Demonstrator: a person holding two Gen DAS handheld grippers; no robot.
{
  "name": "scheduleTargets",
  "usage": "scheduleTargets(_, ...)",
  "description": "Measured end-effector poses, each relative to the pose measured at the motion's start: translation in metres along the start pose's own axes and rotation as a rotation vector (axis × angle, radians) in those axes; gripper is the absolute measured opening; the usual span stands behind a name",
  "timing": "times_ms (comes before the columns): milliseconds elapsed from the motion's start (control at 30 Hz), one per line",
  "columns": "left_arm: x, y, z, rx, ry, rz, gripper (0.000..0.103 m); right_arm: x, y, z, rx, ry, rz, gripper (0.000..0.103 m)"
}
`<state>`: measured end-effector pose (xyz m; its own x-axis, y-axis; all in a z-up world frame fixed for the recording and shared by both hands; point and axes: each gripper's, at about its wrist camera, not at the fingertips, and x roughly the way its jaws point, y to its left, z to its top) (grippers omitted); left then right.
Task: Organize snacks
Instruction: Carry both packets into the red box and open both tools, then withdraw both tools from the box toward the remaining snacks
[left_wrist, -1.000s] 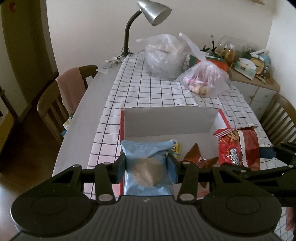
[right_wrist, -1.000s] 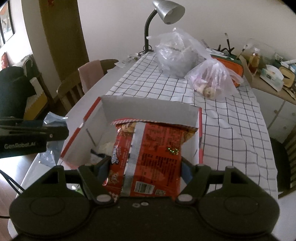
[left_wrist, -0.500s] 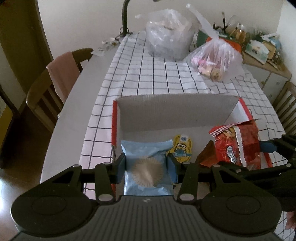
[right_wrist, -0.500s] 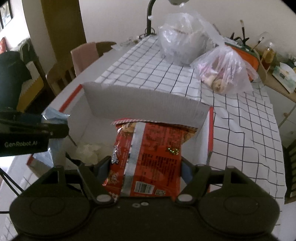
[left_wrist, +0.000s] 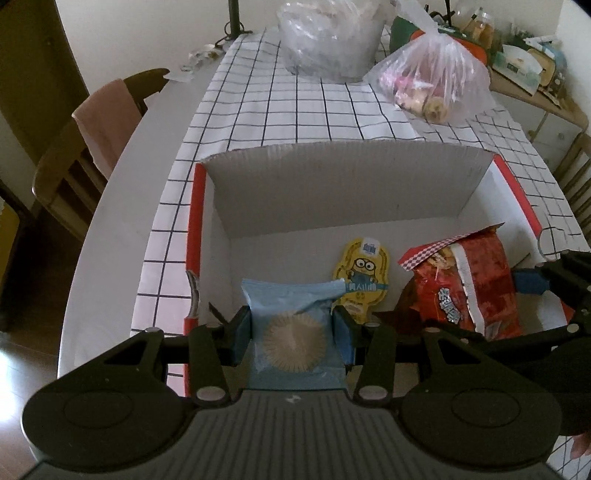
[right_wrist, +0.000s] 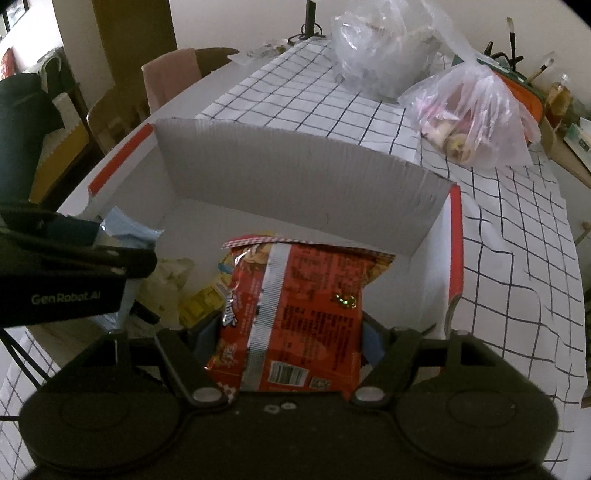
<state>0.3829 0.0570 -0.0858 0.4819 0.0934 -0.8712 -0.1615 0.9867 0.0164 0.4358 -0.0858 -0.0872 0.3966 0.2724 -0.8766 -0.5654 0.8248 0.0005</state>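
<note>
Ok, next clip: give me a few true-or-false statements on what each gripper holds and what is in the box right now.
1. The left gripper is shut on a light blue packet. True.
2. The right gripper is open with nothing in it. False: it is shut on a red snack bag.
3. A yellow cartoon packet lies inside the cardboard box. True.
4. The box sits on a bare wooden tabletop. False: it sits on a black-and-white checked tablecloth.
5. The two clear plastic bags are inside the box. False: they stand on the cloth beyond its far wall.
</note>
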Motion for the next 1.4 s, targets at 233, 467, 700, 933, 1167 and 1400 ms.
scheduleTargets(233, 0.006, 0.002, -0.005, -0.006, 0.010, -0.001, 0.046, 0.003, 0.000, -0.002, 0.003, 0.000, -0.006, 0.075)
scheduleTargets(467, -0.003, 0.004, -0.007, -0.012, -0.008, -0.011, 0.049, -0.004, -0.001, -0.003, 0.011, -0.016, -0.015, 0.078)
scheduleTargets(700, -0.023, 0.005, -0.013, -0.016, -0.046, -0.023, 0.056, -0.024, -0.001, -0.009, 0.030, -0.053, -0.027, 0.081)
scheduleTargets(933, -0.054, 0.005, -0.026, -0.018, -0.096, -0.040, 0.057, -0.055, 0.001, -0.020, 0.047, -0.106, -0.031, 0.084)
scheduleTargets(1167, -0.091, 0.005, -0.043, -0.017, -0.157, -0.054, 0.062, -0.092, 0.010, -0.034, 0.068, -0.167, -0.028, 0.085)
scheduleTargets(1400, -0.126, 0.008, -0.062, -0.012, -0.212, -0.062, 0.065, -0.126, 0.024, -0.051, 0.085, -0.225, -0.008, 0.086)
